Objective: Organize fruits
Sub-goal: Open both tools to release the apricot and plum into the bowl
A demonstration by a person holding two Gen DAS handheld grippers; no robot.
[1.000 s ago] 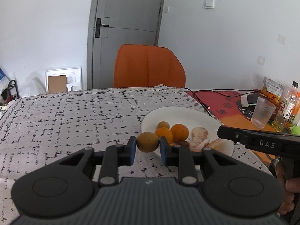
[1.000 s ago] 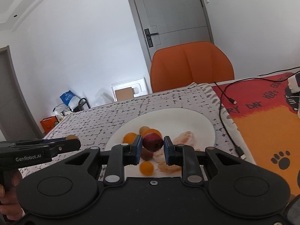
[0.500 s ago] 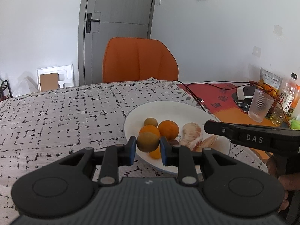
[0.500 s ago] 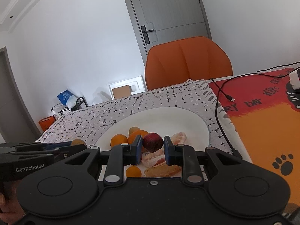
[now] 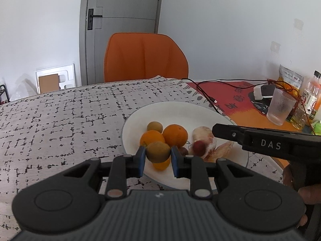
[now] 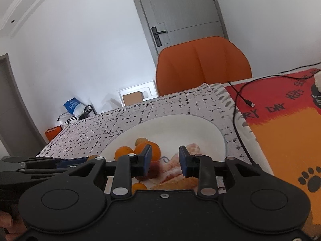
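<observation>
Orange chair (image 5: 145, 57), grey door (image 5: 120, 20), ribbed glass (image 5: 281, 107), possibly oil bottle (image 5: 300, 116)

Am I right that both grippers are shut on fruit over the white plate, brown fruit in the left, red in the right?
Not quite. The right gripper is open, and the red fruit lies on the white plate, as the right wrist view shows. The left gripper is shut on the brown fruit.

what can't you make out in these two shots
- Right wrist view: the red fruit sits partly behind the right hand-held gripper; whether it rests on the plate is unclear.
- Left wrist view: the small orange fruit is mostly hidden by the brown fruit in the left hand-held gripper.
- Bottle labels: too small, cut by the edge.
</observation>
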